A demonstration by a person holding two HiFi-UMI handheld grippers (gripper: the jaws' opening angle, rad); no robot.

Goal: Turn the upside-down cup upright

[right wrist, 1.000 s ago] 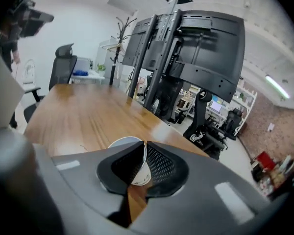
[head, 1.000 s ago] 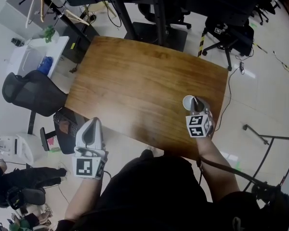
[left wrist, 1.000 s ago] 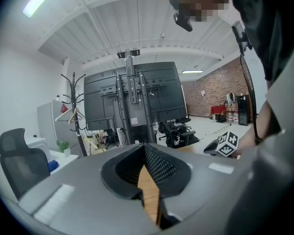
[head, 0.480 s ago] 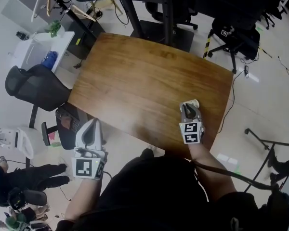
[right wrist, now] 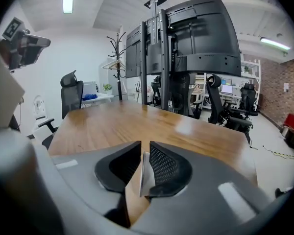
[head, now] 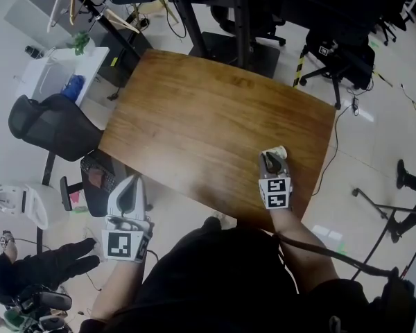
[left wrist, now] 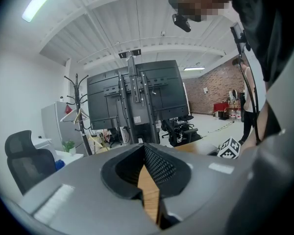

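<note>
Rolled straighter than a second ago, the right gripper (head: pixel 272 158) is opening slightly, the cup (head: pixel 279 149) wall loose between its jaws.

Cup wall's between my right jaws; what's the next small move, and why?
Probably finish opening the right gripper and lift it clear: its jaws are opening, the cup shows its white wall against one pad, and it seems to rest on the table.
</note>
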